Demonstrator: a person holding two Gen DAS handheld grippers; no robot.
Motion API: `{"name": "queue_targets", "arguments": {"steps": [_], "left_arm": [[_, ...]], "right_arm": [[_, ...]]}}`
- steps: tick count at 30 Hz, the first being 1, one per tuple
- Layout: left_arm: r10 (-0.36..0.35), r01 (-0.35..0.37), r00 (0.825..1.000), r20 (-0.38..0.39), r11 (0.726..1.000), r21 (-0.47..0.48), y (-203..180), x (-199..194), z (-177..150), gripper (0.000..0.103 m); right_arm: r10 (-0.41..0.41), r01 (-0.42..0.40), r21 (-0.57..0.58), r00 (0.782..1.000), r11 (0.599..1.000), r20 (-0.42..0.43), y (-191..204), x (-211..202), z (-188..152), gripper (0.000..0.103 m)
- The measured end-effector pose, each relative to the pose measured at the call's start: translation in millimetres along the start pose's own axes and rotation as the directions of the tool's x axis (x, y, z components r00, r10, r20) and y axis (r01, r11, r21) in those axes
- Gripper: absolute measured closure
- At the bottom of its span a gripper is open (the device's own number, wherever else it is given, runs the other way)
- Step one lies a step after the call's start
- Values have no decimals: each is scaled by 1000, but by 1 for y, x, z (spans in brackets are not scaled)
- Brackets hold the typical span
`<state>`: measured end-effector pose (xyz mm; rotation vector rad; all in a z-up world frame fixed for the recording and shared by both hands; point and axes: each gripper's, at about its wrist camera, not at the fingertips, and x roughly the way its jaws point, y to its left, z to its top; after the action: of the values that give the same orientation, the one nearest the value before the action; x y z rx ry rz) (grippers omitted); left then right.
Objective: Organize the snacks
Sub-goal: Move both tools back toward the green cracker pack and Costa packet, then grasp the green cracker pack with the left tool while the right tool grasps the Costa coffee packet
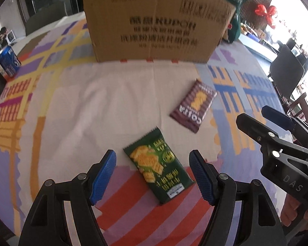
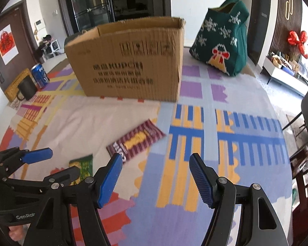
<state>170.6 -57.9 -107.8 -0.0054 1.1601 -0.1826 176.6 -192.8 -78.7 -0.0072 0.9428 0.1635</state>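
Jaws of your left gripper (image 1: 153, 176) gape empty over the green packet (image 1: 159, 167) — centre them across its narrow width before closing; right gripper (image 2: 156, 179) also gapes empty.

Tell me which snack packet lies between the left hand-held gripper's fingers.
The green packet, printed with yellow crackers. The maroon striped packet lies farther off, toward the cardboard box.

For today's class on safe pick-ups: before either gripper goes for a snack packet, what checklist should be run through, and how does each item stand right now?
1. Left gripper open and empty: ok.
2. Right gripper open and empty: ok.
3. Green packet lies flat between the left fingers' line: ok.
4. Maroon packet centred ahead of right gripper: not ok, it lies off to the left.
5. Cardboard box open on top: ok.
6. Room inside the box: cannot tell.
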Motion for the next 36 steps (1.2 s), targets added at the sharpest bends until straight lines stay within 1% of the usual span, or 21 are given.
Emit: {"name": "queue_targets", "arguments": {"steps": [7,12,13,14,15,16,17,20,25,29,36], "left_arm": [[43,-43,999,-31,999,2,-7,16,-7,30],[55,-54,998,-35,999,7,-7,23,-10,31],[52,-52,998,-37,999,3,-7,24,-10,34],[50,-50,998,-38,999,0,-7,24,-10,40],[46,-46,998,-42,999,-2,-6,25,-10,43],[50,-50,998,-35,999,-2,-5,25,-11,47],[50,-50,998,-27,999,1,-5,24,-12,54],[37,-37,999,-11,999,7,-1,22,-13,58],[9,-9,1000,10,1000,5,7,19,-14,60],[21,-22,997,68,1000,17,14,9,-10,61],[25,-27,990,139,1000,9,32,-2,3,61]], "right_arm": [[1,0,26,999,1000,-36,-6,8,-13,35],[1,1,37,999,999,-53,-8,12,-18,35],[1,1,38,998,999,-56,-8,12,-18,35],[1,1,37,998,999,-58,-7,13,-19,35],[1,1,35,998,999,-59,-6,13,-19,34],[2,0,33,998,999,-60,-6,13,-19,34],[2,0,32,998,1000,-61,-5,13,-19,34],[3,-1,25,998,1000,-64,-2,14,-19,34],[4,-3,15,997,1000,-76,4,17,-19,34],[21,-19,25,996,999,-91,7,24,-17,34],[62,-57,58,994,997,-93,17,37,-7,35]]}}
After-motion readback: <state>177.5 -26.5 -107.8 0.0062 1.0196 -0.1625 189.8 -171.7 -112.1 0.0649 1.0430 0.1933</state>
